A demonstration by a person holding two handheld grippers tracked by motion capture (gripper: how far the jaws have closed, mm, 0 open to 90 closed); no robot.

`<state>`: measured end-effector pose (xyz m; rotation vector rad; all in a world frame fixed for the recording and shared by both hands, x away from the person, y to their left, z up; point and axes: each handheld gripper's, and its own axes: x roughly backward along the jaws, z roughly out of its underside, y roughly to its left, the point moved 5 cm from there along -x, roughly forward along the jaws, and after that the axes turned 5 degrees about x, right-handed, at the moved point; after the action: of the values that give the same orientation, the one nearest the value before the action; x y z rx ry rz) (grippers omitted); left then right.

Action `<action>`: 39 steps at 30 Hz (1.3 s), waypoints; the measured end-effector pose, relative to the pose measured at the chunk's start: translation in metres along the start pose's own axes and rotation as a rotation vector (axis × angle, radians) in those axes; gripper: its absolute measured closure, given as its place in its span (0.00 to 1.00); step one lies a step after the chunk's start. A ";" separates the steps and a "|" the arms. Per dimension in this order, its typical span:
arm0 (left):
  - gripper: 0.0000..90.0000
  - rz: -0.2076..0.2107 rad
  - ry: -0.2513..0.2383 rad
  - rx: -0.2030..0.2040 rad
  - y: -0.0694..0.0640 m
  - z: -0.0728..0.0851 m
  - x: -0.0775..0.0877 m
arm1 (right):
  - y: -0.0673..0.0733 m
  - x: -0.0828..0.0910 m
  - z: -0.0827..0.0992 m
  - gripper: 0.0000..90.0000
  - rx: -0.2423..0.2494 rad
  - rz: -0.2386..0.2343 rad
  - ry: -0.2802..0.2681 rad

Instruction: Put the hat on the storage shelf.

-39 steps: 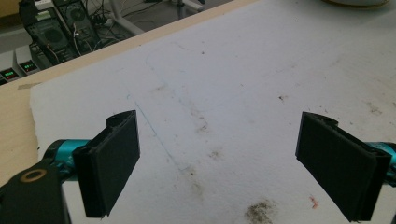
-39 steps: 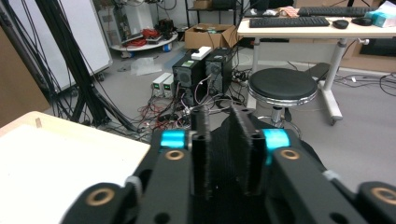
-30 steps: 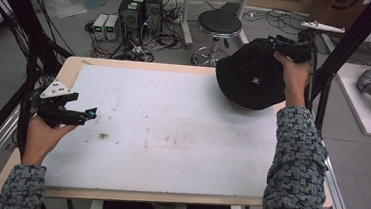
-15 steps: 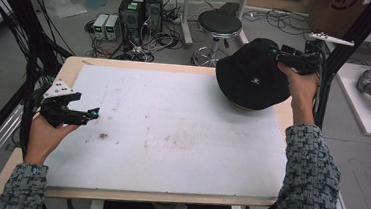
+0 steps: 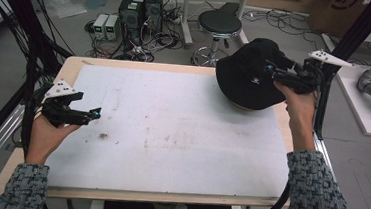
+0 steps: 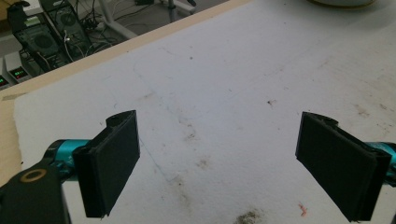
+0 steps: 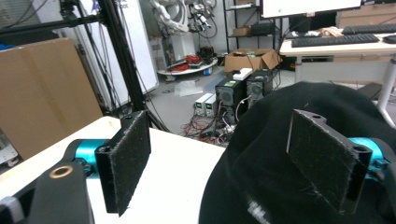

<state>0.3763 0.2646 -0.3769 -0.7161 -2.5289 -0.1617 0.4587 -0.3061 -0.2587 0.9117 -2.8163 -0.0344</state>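
High view: we see the black hat (image 5: 248,74) at the bench's (image 5: 171,133) far right corner, our right gripper (image 5: 271,73) at its right side, jaws just opened, nothing clamped; left gripper (image 5: 92,113), jaws apart, sits far left of the hat.

Grey-black tweed sleeves (image 5: 317,195); black hand-held gripper (image 5: 88,114), teal joints, black pads.

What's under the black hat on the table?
A pale rounded edge peeks out beneath the hat's near brim, resting on the table. The hat covers the rest, so what it is cannot be told.
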 end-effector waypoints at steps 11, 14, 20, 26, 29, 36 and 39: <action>0.16 0.005 0.009 -0.018 -0.007 0.001 -0.004 | 0.048 0.017 0.046 0.13 0.042 -0.063 -0.026; 0.16 0.005 0.010 -0.019 -0.007 0.002 -0.005 | 0.060 0.018 0.059 0.12 0.048 -0.092 -0.034; 0.16 0.003 0.010 -0.011 -0.006 0.003 -0.005 | 0.078 0.021 0.078 0.11 0.065 -0.144 -0.050; 0.16 0.003 0.013 -0.017 -0.007 0.004 -0.010 | 0.092 0.022 0.093 0.01 0.083 -0.140 -0.057; 0.16 0.003 0.018 -0.020 -0.009 0.006 -0.010 | 0.096 0.020 0.099 0.01 0.111 -0.147 -0.032; 0.16 0.008 0.007 -0.017 -0.010 0.006 -0.009 | 0.100 0.017 0.106 0.01 0.101 -0.166 -0.009; 0.16 0.010 0.013 -0.018 -0.010 0.006 -0.011 | 0.100 0.017 0.108 0.01 0.095 -0.163 -0.007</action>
<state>0.3765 0.2528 -0.3874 -0.7327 -2.5137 -0.1845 0.3682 -0.2381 -0.3540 1.1627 -2.7636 0.0748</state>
